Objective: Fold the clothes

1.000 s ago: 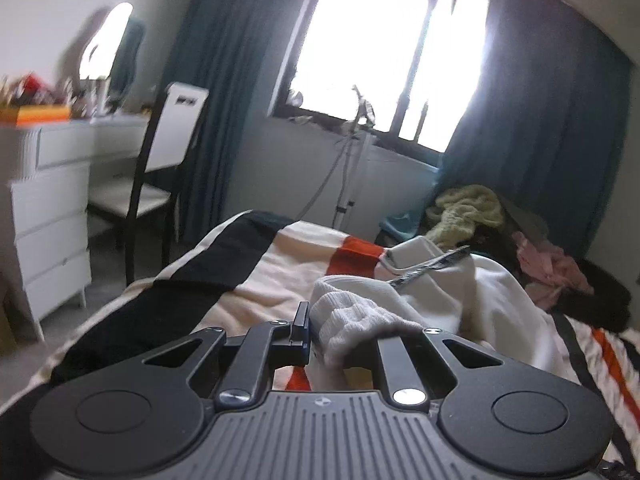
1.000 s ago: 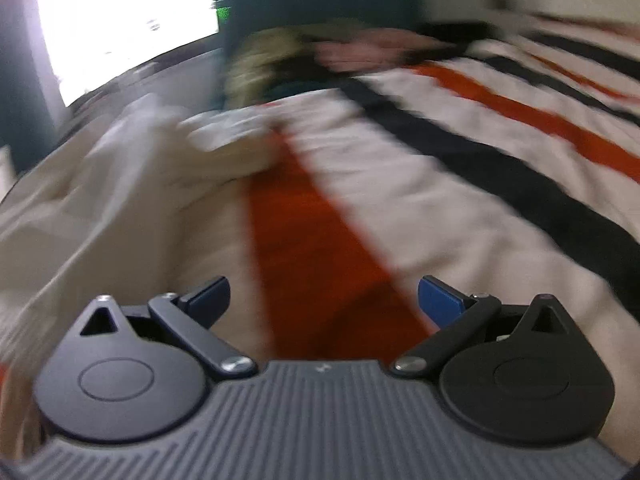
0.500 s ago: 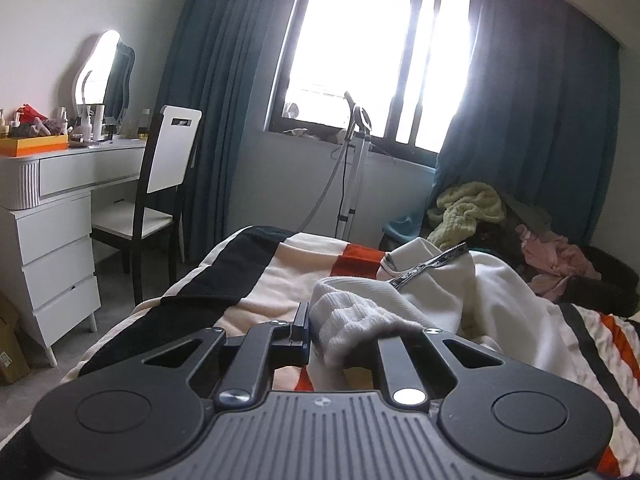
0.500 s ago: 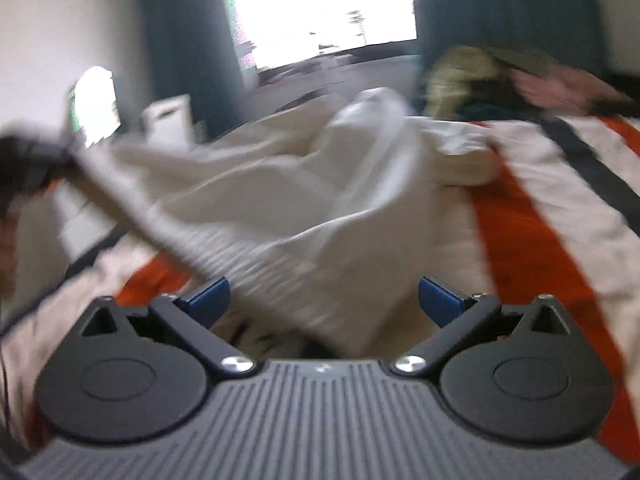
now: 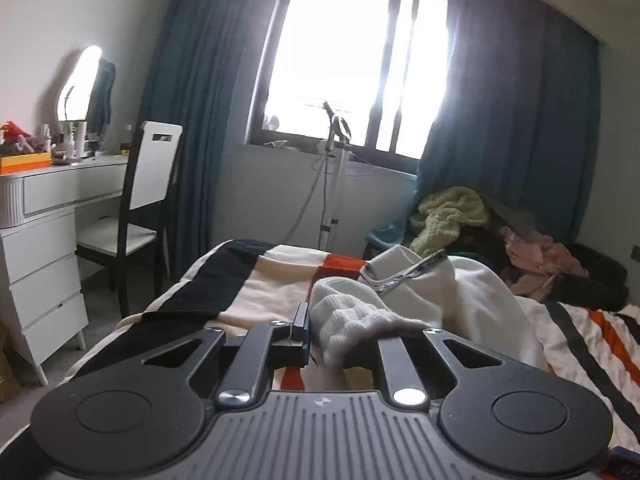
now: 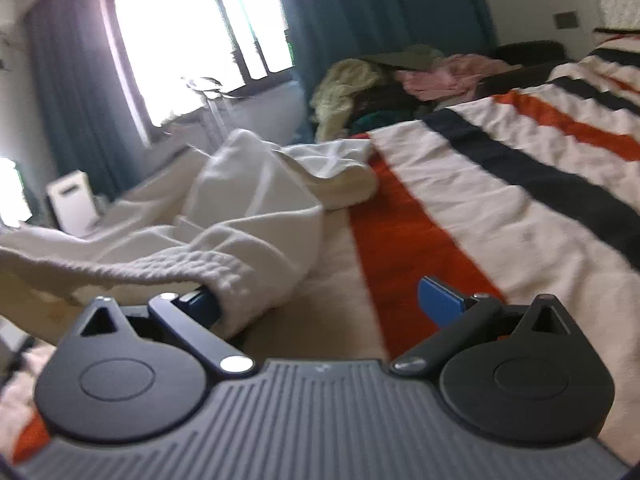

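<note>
A white sweatshirt (image 5: 460,292) lies crumpled on the striped bedspread (image 5: 248,280). My left gripper (image 5: 320,328) is shut on its ribbed cuff (image 5: 352,316), which bulges over the right finger and hides it. In the right wrist view the same sweatshirt (image 6: 248,200) spreads across the left half of the bed (image 6: 500,208). Its ribbed edge (image 6: 160,268) stretches in from the left and drapes over the left finger's blue pad. My right gripper (image 6: 320,300) stands wide open, and the right pad (image 6: 438,300) is bare above the orange stripe.
A heap of other clothes (image 5: 452,216) sits past the bed's far end, by the dark curtains. A white-backed chair (image 5: 148,184) and a white dresser (image 5: 40,240) stand left of the bed. A steamer stand (image 5: 334,184) rises under the window.
The right wrist view has swung from bare bedspread onto the sweatshirt, whose ribbed edge now lies against the left finger. The left gripper keeps its hold on the cuff.
</note>
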Demonstrator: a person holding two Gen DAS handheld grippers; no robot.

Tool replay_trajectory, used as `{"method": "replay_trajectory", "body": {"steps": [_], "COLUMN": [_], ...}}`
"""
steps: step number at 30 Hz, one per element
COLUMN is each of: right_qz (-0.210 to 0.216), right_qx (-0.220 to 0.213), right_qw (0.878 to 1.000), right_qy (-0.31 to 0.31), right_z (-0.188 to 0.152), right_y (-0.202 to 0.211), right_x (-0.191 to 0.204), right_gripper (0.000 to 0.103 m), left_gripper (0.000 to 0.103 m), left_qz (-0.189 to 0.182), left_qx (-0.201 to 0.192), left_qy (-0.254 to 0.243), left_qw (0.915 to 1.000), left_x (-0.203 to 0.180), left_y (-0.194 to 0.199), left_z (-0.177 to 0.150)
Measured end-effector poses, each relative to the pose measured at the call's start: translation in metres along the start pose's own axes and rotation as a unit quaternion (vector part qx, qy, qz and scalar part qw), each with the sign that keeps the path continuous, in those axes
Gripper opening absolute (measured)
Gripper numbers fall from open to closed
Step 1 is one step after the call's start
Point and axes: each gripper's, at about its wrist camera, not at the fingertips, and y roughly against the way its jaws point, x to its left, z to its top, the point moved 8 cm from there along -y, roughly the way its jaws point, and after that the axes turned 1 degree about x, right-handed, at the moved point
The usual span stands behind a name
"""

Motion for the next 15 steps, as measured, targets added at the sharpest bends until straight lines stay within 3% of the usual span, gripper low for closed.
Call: {"method": "replay_trajectory", "body": {"steps": [3, 8, 11, 15], "right_qz": [-0.028, -0.052, -0.038, 0.027], "right_qx": [0.015, -0.053, -0.062, 0.055], "right_qw": [0.999, 0.995, 0.996, 0.998], "right_qy": [0.031, 0.071, 0.058, -0.022], "right_z": [-0.008, 0.019, 0.028, 0.004], "right_y": [0.0, 0.037, 0.061, 0.063], "right_x": [-0.002, 0.004, 0.001, -0.019], "right_gripper": [0.102, 0.102, 0.102, 0.102], "left_gripper": [0.013, 0.013, 0.013, 0.018], "left_qz": [0.01, 0.009, 0.01, -0.008], "left_qx": [0.025, 0.067, 0.109, 0.191], "left_qy": [0.006, 0.017, 0.029, 0.066], "left_qw": [0.9996, 0.9976, 0.9936, 0.9794], "left_x": [0.003, 0.011, 0.017, 0.026], "left_y": [-0.007, 0.002, 0.007, 0.008], "left_z": [-0.006, -0.017, -0.03, -0.054]}}
